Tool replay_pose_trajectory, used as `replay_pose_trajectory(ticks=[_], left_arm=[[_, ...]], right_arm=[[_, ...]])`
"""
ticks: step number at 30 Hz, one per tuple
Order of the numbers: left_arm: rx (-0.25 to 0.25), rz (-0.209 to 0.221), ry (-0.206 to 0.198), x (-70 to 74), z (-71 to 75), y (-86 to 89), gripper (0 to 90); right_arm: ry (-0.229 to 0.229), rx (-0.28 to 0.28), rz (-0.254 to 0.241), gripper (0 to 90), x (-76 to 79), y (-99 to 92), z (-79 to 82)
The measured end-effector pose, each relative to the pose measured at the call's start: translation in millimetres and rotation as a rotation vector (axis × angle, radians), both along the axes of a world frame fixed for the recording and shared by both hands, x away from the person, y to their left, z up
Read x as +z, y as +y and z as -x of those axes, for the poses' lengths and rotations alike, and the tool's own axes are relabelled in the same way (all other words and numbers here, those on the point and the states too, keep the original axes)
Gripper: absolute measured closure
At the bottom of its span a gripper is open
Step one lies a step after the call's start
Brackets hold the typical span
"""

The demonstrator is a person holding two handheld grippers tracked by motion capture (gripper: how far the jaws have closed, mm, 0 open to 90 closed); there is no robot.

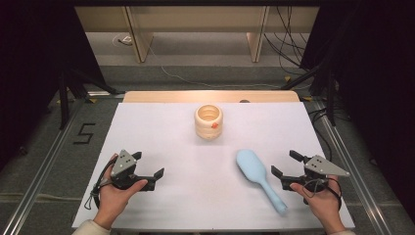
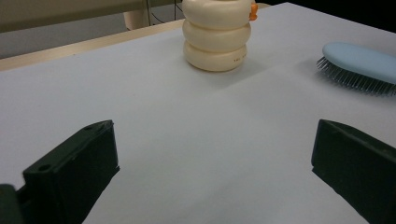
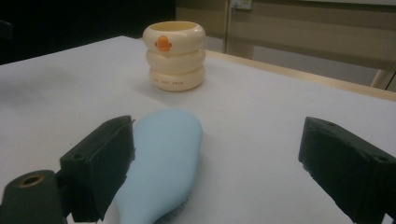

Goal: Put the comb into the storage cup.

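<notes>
A cream cup [image 1: 208, 122] shaped like three stacked rings, with a small orange mark on its side, stands upright at the far middle of the white table [image 1: 166, 142]. A light blue hairbrush [image 1: 257, 176] lies bristles down at the front right, its handle pointing toward the front edge. My left gripper [image 1: 149, 164] rests at the front left, open and empty, facing the cup [image 2: 217, 39] with the brush [image 2: 359, 63] off to its right. My right gripper [image 1: 285, 163] sits just right of the brush, open; the brush head [image 3: 163, 158] lies beside its left jaw, and the cup [image 3: 175, 56] stands beyond it.
A wooden strip [image 1: 210, 96] borders the table's far edge. Beyond it the floor holds furniture legs [image 1: 139, 46] and loose cables [image 1: 288, 49]. Dark stands [image 1: 63, 93] flank both sides, and a "5" [image 1: 84, 133] is marked on the floor at left.
</notes>
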State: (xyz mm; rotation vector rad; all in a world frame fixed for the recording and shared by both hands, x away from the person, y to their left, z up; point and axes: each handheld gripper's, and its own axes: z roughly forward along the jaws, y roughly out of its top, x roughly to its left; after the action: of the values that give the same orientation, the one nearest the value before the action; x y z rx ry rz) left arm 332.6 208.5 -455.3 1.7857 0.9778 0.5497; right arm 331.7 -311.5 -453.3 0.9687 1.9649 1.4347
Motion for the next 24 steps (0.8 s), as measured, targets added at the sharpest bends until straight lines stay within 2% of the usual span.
replay_pose_trajectory(ticks=[12, 15, 20, 24], left_arm=[[-0.006, -0.005, -0.003, -0.8, 0.2, -1.3, 1.8], [-0.011, -0.007, -0.003, -1.1, -0.2, -2.7, 2.1], [-0.010, -0.007, -0.005, -1.3, -1.0, -4.2, 2.5], [-0.013, -0.007, -0.005, -1.4, -1.6, -4.5, 2.6]], right_arm=[[0.010, 0.003, 0.030, 11.4, 3.8, 2.6, -2.5], [0.018, 0.002, 0.069, 12.8, 12.2, 5.7, -6.2], [0.100, 0.017, 0.149, 15.5, 21.7, 9.9, -13.8], [0.219, 0.041, 0.240, 15.8, 24.4, 16.5, -19.5]])
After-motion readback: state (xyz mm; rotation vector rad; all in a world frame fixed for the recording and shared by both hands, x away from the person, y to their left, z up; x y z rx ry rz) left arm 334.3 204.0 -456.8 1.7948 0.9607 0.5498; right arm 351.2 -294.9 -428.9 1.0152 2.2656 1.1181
